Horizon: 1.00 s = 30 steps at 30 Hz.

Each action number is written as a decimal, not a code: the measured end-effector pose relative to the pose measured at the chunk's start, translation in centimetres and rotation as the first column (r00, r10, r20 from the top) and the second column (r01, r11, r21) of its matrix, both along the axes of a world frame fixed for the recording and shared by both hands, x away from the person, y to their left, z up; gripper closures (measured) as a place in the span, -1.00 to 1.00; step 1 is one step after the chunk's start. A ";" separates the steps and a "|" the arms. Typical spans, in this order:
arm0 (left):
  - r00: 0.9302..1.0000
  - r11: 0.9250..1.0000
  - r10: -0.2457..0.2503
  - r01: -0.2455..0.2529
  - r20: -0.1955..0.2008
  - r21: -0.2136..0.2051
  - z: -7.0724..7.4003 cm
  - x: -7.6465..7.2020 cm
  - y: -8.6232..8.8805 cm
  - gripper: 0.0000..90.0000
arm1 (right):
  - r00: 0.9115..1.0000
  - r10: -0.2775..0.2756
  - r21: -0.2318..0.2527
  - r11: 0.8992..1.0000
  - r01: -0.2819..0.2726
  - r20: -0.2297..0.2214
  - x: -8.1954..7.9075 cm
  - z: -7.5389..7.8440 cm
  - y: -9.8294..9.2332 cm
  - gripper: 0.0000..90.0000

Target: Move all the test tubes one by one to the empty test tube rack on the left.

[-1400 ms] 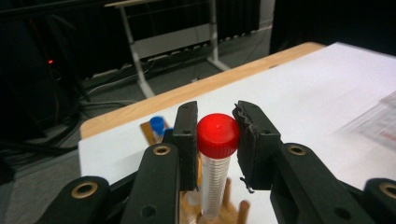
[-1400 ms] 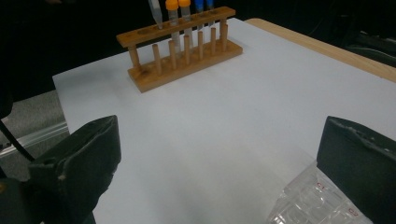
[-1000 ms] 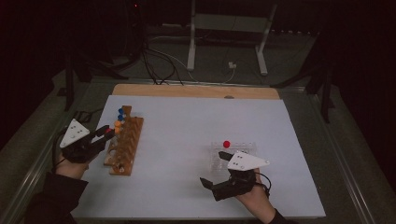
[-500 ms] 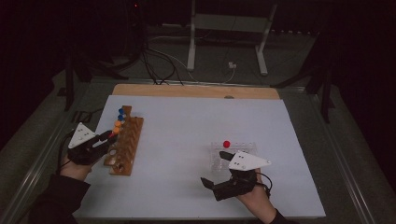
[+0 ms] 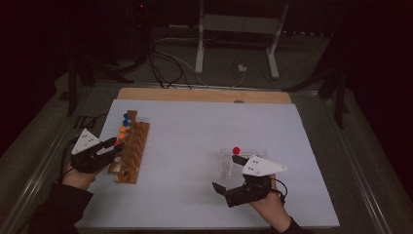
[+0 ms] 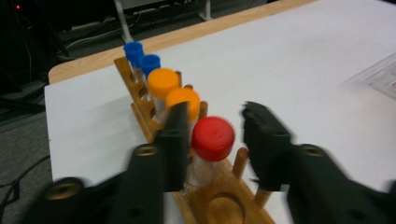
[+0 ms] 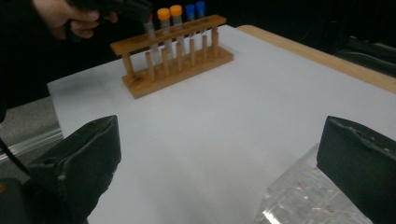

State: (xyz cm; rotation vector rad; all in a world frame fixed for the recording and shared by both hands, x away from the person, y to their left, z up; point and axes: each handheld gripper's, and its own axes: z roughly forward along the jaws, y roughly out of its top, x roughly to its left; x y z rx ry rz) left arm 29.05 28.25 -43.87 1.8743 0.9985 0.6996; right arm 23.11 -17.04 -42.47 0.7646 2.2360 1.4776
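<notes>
The high view is dim and grainy: the white table top (image 5: 204,146) is the one pale, evenly lit surface, the floor and stands behind it sink into near black, and shadows under the hands are soft and faint. The left gripper view is brighter, with the red-capped tube (image 6: 211,144) fairly sharp while the black jaws beside it smear with motion blur and the far table edge goes soft. In the right gripper view the near jaws and the clear plastic rack (image 7: 308,196) are out of focus, and the wooden rack (image 7: 175,56) farther off reads reasonably clear against a dark background.
</notes>
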 end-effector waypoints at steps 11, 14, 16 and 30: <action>0.993 0.992 -0.114 0.116 0.038 -0.054 2.1 -1.8 -3.0 -0.84 | 0.993 -0.114 -0.024 0.993 0.113 -0.009 2.1 -0.2 -2.3 -1.00; 0.983 0.982 -0.178 0.181 0.041 -0.060 2.2 -2.2 -4.4 -0.94 | 0.986 -0.163 -0.056 0.985 0.162 -0.022 2.9 -1.1 -2.5 -0.90; 0.975 0.974 -0.218 0.220 0.044 -0.056 2.1 -2.5 -5.3 -0.95 | 0.981 -0.191 -0.076 0.979 0.188 -0.043 3.5 -1.8 -2.7 -0.86; 0.940 0.940 -0.340 0.339 -0.009 -0.043 0.9 -3.0 -8.2 -0.95 | 0.952 -0.284 -0.174 0.949 0.262 -0.118 5.9 -4.4 -2.6 0.36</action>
